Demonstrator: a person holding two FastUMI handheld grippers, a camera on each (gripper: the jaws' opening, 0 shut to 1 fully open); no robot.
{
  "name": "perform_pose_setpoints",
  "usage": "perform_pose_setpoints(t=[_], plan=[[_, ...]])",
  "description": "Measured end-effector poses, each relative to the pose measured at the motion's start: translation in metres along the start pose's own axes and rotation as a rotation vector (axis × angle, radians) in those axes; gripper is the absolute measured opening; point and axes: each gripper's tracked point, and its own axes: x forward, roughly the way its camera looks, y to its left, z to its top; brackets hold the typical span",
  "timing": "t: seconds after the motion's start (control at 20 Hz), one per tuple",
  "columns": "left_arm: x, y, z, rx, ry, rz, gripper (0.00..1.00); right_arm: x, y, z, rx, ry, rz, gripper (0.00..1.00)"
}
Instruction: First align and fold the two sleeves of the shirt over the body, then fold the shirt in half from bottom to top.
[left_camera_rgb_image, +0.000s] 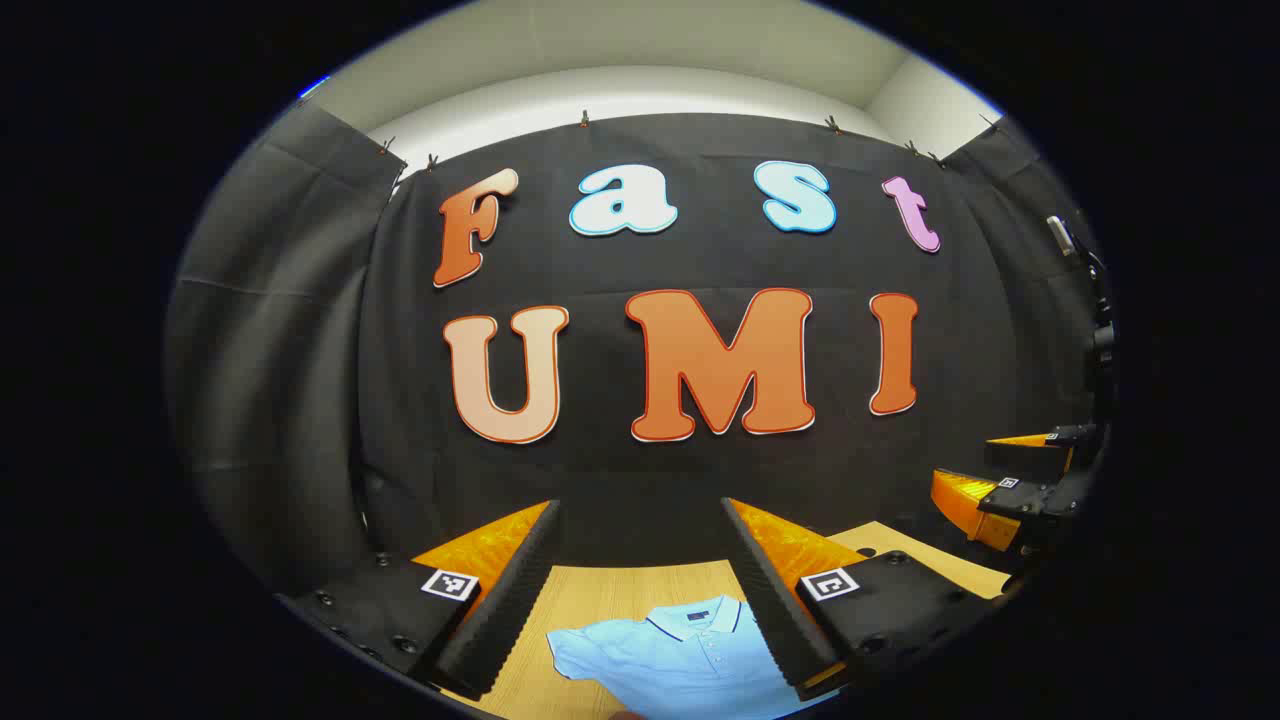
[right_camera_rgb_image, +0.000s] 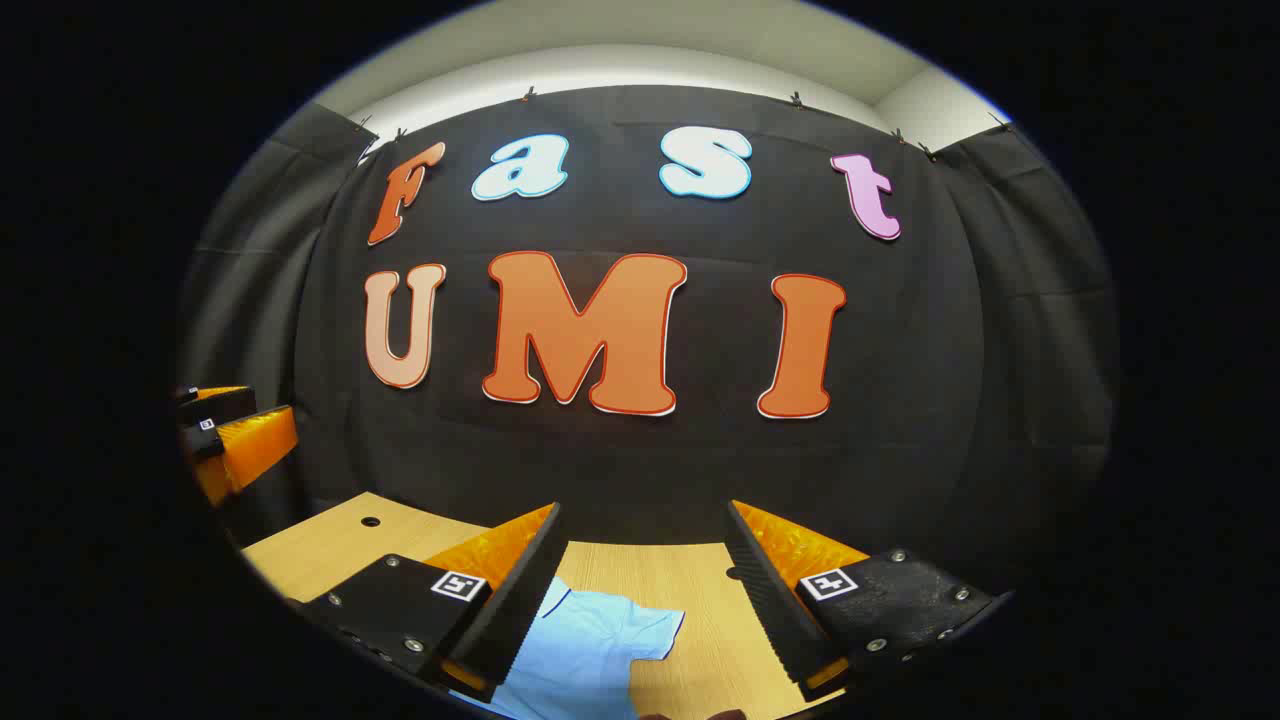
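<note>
Shirt (left_camera_rgb_image: 680, 655) cut off by the bottom edge in the left gripper view, lower body out of frame; its right shoulder is hidden behind one finger (left_camera_rgb_image: 780, 590) of the left gripper (left_camera_rgb_image: 640, 590). In the right gripper view, a single sleeve and part of the body lie on the table (right_camera_rgb_image: 640, 570), the collar side covered by a finger (right_camera_rgb_image: 510, 600) of the right gripper (right_camera_rgb_image: 640, 590). A dark sliver at the bottom edge there, too small to tell.

No readable text; each tool (left_camera_rgb_image: 640, 580) bears only small square coded markers (left_camera_rgb_image: 449, 584).
</note>
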Motion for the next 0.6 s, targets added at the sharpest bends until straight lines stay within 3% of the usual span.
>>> perform_pose_setpoints(t=[0.6], plan=[[-0.014,-0.007,0.010,0.004,-0.017,0.018,1.00,0.022,0.001,-0.026,-0.015,0.055,0.051,0.98]])
